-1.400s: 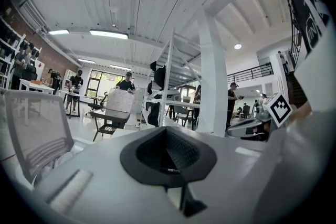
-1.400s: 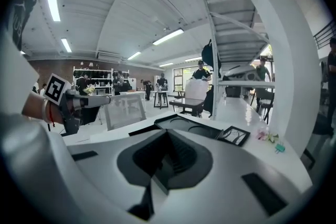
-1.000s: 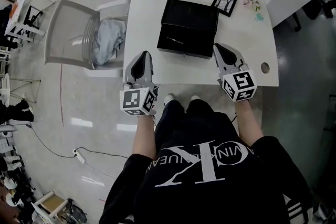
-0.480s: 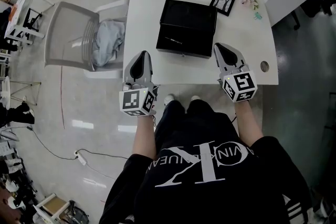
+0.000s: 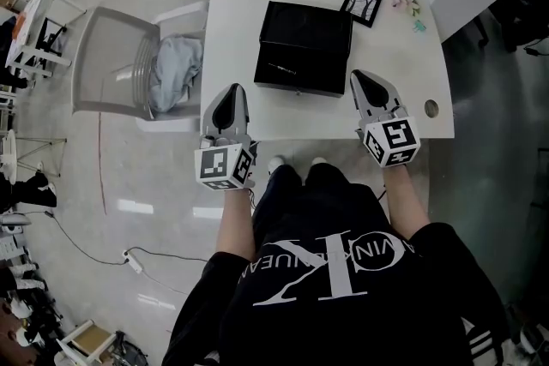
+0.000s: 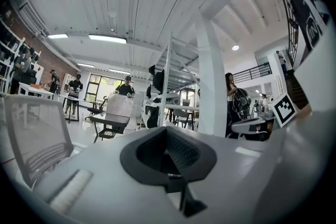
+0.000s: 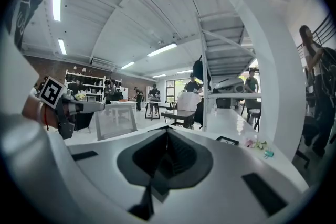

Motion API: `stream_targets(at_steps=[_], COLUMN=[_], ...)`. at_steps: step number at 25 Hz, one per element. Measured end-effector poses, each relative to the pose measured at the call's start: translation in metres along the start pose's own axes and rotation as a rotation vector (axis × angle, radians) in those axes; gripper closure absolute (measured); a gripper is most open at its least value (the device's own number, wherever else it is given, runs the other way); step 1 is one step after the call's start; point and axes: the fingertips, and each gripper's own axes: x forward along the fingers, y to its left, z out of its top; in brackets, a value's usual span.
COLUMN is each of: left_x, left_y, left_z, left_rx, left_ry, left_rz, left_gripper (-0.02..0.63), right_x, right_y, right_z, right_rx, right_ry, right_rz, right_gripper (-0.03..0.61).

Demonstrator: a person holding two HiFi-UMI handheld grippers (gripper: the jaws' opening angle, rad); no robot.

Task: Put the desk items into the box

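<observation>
Black against the white worktop [image 5: 236,21], the box [image 5: 304,45] sits mid-desk; the frame [image 5: 364,4] lies just past its far right corner and the clips [image 5: 410,7] further right of that. They look like loose items set within reach, waiting to go in. The left gripper [image 5: 231,92] hangs off the box's near left corner and the right gripper [image 5: 359,79] off its near right corner, both level, pointing forward, jaws closed on nothing.
</observation>
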Motion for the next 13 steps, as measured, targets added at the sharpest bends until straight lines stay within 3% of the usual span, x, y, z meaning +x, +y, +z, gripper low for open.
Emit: stream_targets(at_steps=[13], left_x=[0.013], left_y=[-0.001], left_z=[-0.005], left_rx=[0.0], left_ry=[0.01], left_rz=[-0.018], left_gripper=[0.603], right_x=[0.005], right_y=[-0.008], right_z=[-0.004], right_rx=[0.014], right_ry=[0.0], right_rz=[-0.011], right_gripper=[0.565])
